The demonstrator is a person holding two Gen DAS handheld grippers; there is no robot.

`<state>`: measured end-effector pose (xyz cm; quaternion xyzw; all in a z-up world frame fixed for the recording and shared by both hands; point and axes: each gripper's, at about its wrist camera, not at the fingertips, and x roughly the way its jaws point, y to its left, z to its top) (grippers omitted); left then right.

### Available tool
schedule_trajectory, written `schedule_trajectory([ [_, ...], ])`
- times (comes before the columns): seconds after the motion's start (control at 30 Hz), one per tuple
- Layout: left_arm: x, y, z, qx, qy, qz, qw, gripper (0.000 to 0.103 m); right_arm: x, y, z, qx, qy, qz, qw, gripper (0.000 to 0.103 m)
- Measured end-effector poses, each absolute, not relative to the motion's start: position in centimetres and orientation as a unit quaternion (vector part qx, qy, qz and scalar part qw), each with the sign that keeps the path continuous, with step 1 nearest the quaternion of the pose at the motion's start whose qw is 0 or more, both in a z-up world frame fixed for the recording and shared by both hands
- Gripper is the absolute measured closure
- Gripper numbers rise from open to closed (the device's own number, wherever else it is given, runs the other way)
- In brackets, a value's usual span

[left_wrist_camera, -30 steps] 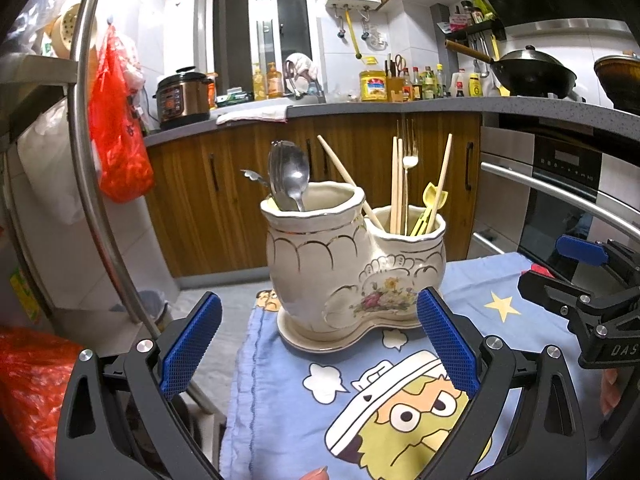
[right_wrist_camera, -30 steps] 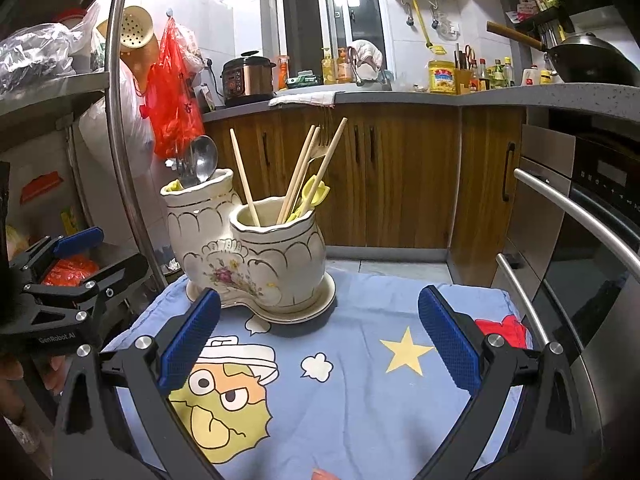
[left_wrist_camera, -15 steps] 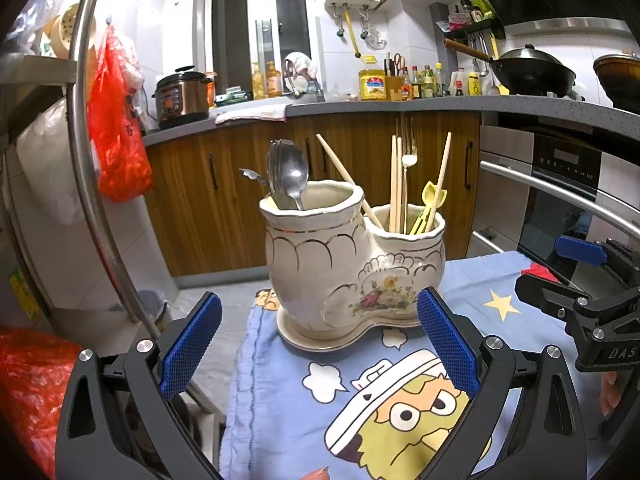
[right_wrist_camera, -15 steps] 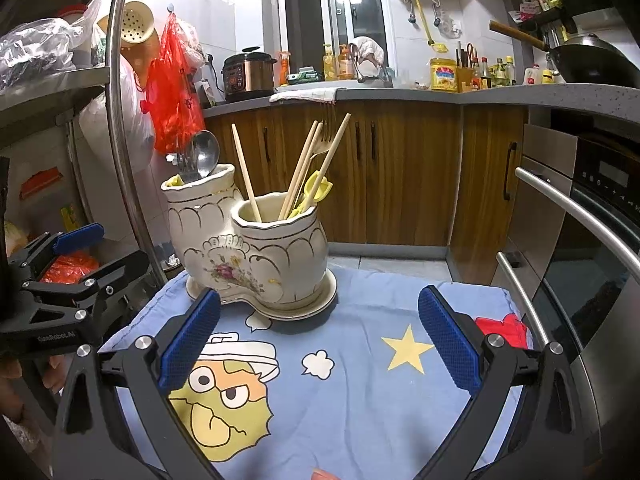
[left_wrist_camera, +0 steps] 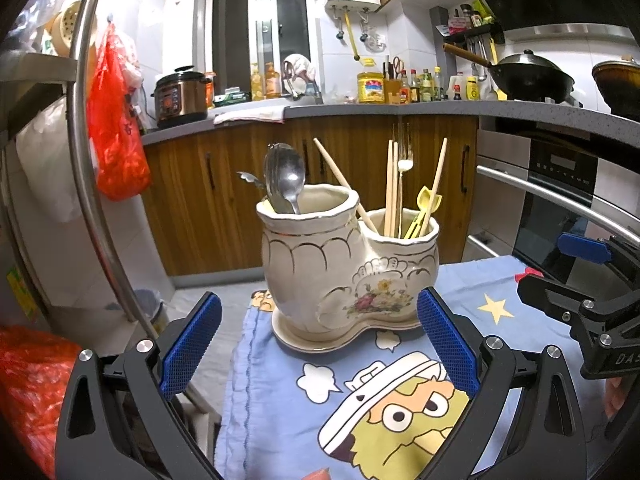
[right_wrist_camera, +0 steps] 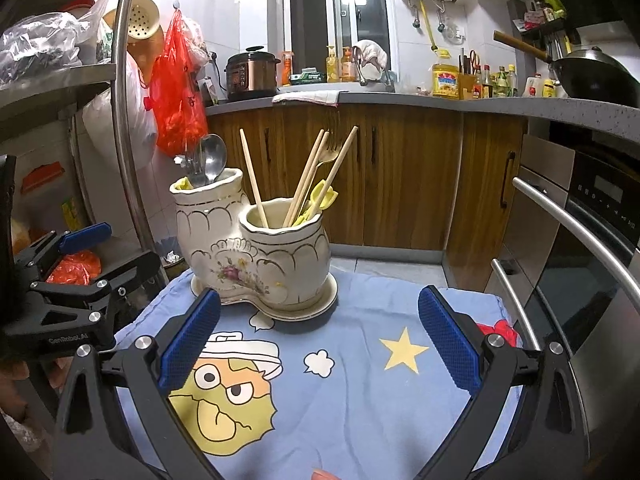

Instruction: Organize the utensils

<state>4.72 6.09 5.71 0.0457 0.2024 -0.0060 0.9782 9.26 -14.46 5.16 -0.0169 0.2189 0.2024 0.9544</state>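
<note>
A cream ceramic two-pot utensil holder [left_wrist_camera: 344, 268] [right_wrist_camera: 256, 256] stands on its saucer on a blue cartoon cloth [left_wrist_camera: 360, 392] [right_wrist_camera: 352, 380]. The taller pot holds metal spoons [left_wrist_camera: 286, 176] [right_wrist_camera: 210, 162]. The lower pot holds wooden chopsticks [left_wrist_camera: 394, 188] [right_wrist_camera: 304, 176], a pale fork [left_wrist_camera: 405, 160] [right_wrist_camera: 326, 152] and a yellow utensil [left_wrist_camera: 426, 206] [right_wrist_camera: 322, 198]. My left gripper [left_wrist_camera: 320, 348] is open and empty just in front of the holder. My right gripper [right_wrist_camera: 320, 344] is open and empty over the cloth, right of the holder. Each gripper shows at the other view's edge.
Wooden cabinets [right_wrist_camera: 400, 176] and a grey counter with bottles, a rice cooker [left_wrist_camera: 180, 94] and a wok [right_wrist_camera: 592, 76] lie behind. An oven with a steel handle [right_wrist_camera: 576, 220] is at the right. A metal rack post [left_wrist_camera: 90, 184] and red bags [left_wrist_camera: 116, 128] are at the left.
Both grippers have barely moved; the view of the holder has shifted very slightly. Nothing was taken hold of or let go.
</note>
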Motion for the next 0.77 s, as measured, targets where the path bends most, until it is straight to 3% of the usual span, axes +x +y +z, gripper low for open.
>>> schedule_trajectory([
  [0.77, 4.78, 6.27, 5.50, 0.051, 0.209, -0.012, 0.976, 0.006, 9.48, -14.40, 4.85, -0.016, 0.227, 0.203, 0.952, 0.005],
])
